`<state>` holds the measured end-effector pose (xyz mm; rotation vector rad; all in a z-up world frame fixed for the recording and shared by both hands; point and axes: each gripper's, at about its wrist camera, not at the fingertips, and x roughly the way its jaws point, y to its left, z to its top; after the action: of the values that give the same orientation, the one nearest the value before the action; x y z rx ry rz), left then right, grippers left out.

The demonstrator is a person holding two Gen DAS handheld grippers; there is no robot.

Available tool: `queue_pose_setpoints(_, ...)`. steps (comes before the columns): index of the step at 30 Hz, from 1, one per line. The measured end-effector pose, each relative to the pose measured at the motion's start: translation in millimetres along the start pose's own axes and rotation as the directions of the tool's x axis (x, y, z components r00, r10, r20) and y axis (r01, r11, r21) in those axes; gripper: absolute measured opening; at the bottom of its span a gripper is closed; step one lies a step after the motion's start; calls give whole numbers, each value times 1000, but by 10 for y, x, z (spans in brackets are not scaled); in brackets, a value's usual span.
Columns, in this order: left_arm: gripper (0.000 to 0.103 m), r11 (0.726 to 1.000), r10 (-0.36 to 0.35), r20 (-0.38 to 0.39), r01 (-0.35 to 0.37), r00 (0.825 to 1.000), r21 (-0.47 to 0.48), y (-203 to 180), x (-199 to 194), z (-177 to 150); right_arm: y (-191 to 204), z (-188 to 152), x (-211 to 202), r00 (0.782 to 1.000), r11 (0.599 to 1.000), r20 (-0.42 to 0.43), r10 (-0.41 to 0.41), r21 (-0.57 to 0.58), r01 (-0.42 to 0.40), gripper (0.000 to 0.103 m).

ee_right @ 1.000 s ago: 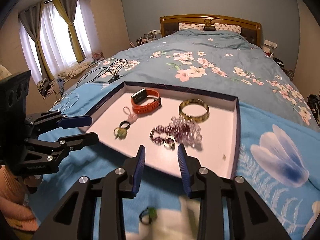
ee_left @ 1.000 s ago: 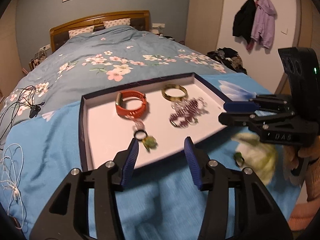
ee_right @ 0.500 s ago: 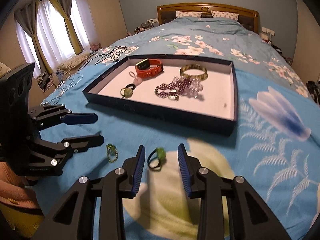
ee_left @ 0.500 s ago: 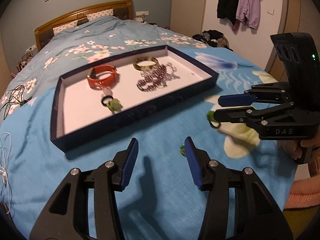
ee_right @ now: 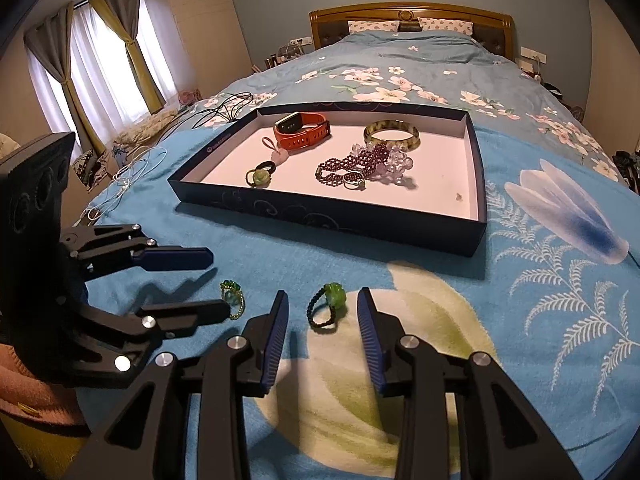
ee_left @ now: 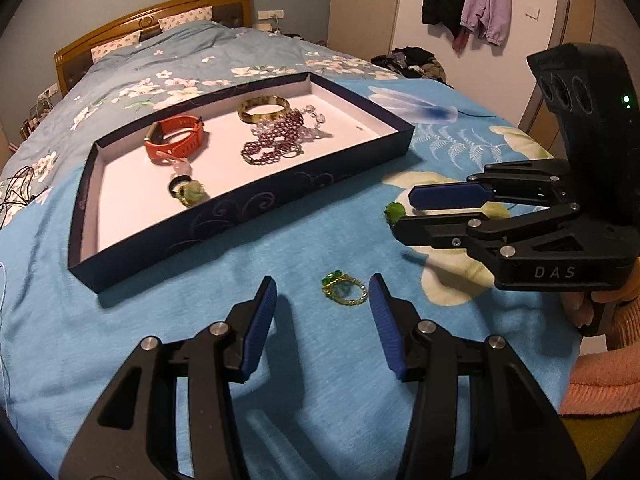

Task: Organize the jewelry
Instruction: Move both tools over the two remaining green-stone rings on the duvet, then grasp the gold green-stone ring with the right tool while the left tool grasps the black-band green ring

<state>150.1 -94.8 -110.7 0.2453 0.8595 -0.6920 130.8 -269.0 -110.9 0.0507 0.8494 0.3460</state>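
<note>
A dark blue tray [ee_left: 240, 216] [ee_right: 332, 216] lies on the blue bedspread. It holds an orange watch [ee_left: 176, 142] [ee_right: 302, 132], a tortoiseshell bangle [ee_left: 264, 108] [ee_right: 392, 136], purple bead bracelets [ee_left: 280, 140] [ee_right: 360, 168] and a green-charm ring [ee_left: 188, 192] [ee_right: 260, 176]. A gold ring with green stones [ee_left: 344, 288] [ee_right: 232, 296] lies on the bedspread between the open fingers of my left gripper [ee_left: 322, 296] [ee_right: 208, 280]. A black-beaded ring with a green stone [ee_right: 326, 306] [ee_left: 394, 212] lies between the open fingers of my right gripper [ee_right: 322, 308] [ee_left: 404, 212].
Cables [ee_right: 224, 108] and white cords [ee_right: 132, 168] lie on the bed left of the tray. The headboard [ee_right: 412, 16] is at the far end. Curtains [ee_right: 104, 68] hang at the left; coats [ee_left: 468, 0] hang on the wall at the right.
Both grippers pulled back from the tray and lowered toward the bedspread. The gold ring now sits between the left fingers and the black-beaded ring between the right fingers.
</note>
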Motion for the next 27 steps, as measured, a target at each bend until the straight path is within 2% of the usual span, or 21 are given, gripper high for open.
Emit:
queue_pose_setpoints(3, 41, 1000, -3, -20, 3, 1000, -5, -13, 55, 15, 7, 3, 15, 1000, 1000, -5, -2, 1, 2, 33)
queue_pose_setpoints(10, 39, 999, -26, -16, 26, 1000, -25, 26, 50, 18, 49, 8, 66, 1000, 1000, -22, -12, -10, 11, 31)
queue_pose_setpoints(15, 38, 998, -58, -11, 58, 998, -38, 48, 38, 12, 72, 61, 147, 999, 1000, -43, -11, -27, 10, 4)
queue_pose_setpoints(16, 36, 997, -67, -10, 66, 998, -39, 44, 37, 11, 81, 78, 159, 999, 1000, -41, -10, -29, 8, 4)
queue_pose_setpoints(21, 31, 990, -138, -14, 137, 990, -36, 0, 29, -5, 222, 190, 214, 997, 996, -22, 75, -49, -76, 3)
queue_pose_setpoints(24, 30, 981, -191, -20, 190, 981, -39, -20, 25, -20, 314, 230, 248, 996, 994, -25, 90, -67, -91, 4)
queue_pose_setpoints(27, 31, 980, -194, -20, 193, 981, -46, 2, -2, -57, 334, 237, 219, 985, 983, -24, 173, -51, -174, 5)
